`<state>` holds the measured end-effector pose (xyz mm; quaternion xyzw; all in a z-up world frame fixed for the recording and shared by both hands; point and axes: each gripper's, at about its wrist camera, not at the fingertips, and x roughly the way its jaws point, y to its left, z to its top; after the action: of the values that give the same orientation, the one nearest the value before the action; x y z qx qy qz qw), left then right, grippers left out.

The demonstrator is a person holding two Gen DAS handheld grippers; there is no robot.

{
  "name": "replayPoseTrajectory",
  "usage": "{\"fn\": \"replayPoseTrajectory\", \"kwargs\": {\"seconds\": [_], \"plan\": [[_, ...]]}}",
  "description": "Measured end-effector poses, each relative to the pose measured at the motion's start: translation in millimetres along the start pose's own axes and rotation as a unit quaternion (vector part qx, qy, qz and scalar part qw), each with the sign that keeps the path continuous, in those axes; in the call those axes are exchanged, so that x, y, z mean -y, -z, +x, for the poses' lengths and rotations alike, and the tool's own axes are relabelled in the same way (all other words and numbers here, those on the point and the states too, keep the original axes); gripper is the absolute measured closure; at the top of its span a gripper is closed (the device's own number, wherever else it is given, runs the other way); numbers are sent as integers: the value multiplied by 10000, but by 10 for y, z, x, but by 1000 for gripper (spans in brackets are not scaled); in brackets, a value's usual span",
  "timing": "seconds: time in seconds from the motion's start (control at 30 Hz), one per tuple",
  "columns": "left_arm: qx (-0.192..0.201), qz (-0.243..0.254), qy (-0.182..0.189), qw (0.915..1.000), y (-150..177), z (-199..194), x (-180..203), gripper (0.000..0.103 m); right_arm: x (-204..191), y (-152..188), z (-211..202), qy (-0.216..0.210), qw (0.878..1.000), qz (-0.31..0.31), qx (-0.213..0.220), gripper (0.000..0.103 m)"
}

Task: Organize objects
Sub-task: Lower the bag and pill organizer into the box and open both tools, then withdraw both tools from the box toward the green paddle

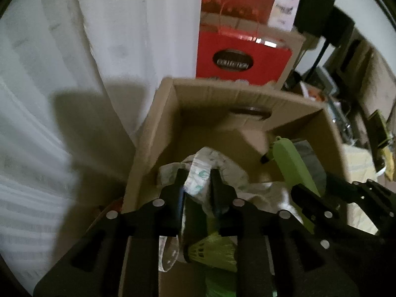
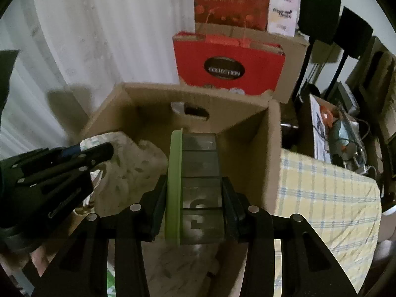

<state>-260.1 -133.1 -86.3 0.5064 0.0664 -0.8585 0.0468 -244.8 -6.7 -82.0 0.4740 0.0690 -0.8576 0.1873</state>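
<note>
A dim room with a pale curtain (image 1: 74, 49) behind, and an open cardboard box (image 2: 272, 148) standing in front of it; both pairs of tongs reach down into that box.

The right tongs (image 2: 195, 198) are pinching a long pill organizer (image 2: 200, 173), a smoky clear row of lidded compartments on a green base, held lengthwise with one pad on the green side and the other on the clear side. It points toward the box's far wall, where a handle slot (image 2: 195, 111) is cut.

The left tongs (image 1: 196, 185) are only slightly spread, and a strip of white printed cloth (image 1: 198, 178) runs up between the fingers; whether the pads press on it I cannot tell. The rest of that crumpled cloth fills the left part of the box, just beside the pill organizer. Below the left tongs lies a green shuttlecock (image 1: 212, 250).

Behind the box a red paper bag (image 2: 230, 66) marked COLLECTION stands against another carton, with a darker red box (image 2: 232, 0) above it. To the right lies a yellow checked fabric (image 2: 326, 193), and beyond it black stands (image 2: 319, 12) and clutter.
</note>
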Motion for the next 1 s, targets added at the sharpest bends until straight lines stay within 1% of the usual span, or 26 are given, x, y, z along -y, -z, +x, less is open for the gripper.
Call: {"fn": "replayPoseTrajectory", "kwargs": {"seconds": [0.1, 0.17, 0.23, 0.3, 0.47, 0.53, 0.57, 0.6, 0.63, 0.73, 0.93, 1.0], "plan": [[-174, -146, 71, 9997, 29, 107, -61, 73, -15, 25, 102, -81, 9998, -66, -171, 60], [-155, -224, 157, 9995, 50, 108, -90, 70, -23, 25, 124, -97, 9997, -88, -213, 60], [-166, -272, 217, 9993, 48, 89, -101, 58, -45, 21, 159, -41, 9994, -195, -284, 60], [-139, -358, 372, 9986, 44, 55, -110, 53, -55, 25, 192, -14, 9991, -228, -348, 60], [-127, -470, 492, 9976, 32, -29, -129, 46, -90, 19, 227, 112, 9983, -308, -474, 59], [-74, -516, 529, 9972, 23, -79, -141, 42, -103, 22, 225, 114, 9980, -350, -509, 55], [-24, -552, 503, 9972, 25, -122, -157, 40, -101, 29, 212, 117, 9981, -348, -495, 54], [50, -593, 505, 9969, 25, -172, -179, 35, -93, 36, 190, 123, 9982, -337, -475, 54], [88, -624, 567, 9964, 17, -197, -201, 32, -81, 41, 164, 106, 9985, -315, -445, 54], [179, -740, 620, 9952, 13, -305, -248, 25, -26, 49, 40, 40, 9992, -213, -323, 54], [246, -769, 782, 9937, 45, -479, -246, 19, 75, 82, -295, -34, 9999, -107, -35, 51], [294, -673, 717, 9947, 66, -539, -197, 17, 110, 99, -410, -31, 9999, -91, 67, 49]]}}
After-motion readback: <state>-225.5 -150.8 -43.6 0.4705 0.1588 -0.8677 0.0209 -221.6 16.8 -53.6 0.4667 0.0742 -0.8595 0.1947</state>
